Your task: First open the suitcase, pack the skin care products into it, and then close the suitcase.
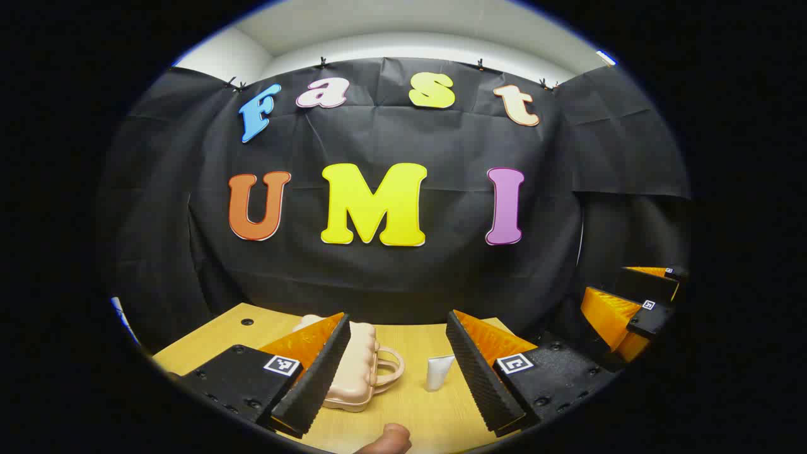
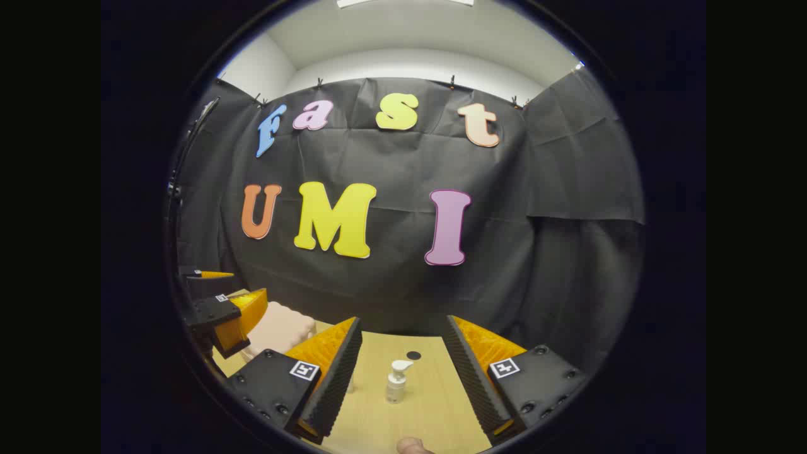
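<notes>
Left claw (image 1: 397, 366): hovering above the bench, fingers spread wide, gripping nothing.
Right claw (image 2: 400, 372): likewise gaping wide and holding nothing.
Small pale-pink ribbed plastic suitcase (image 1: 353, 372): lying closed on the light wooden bench (image 1: 416, 410), handle facing the small white squeeze tube (image 1: 438, 372) standing just beside it.
Small white pump bottle (image 2: 397, 381): standing upright on the bench, framed between the right claw's fingers.
</notes>
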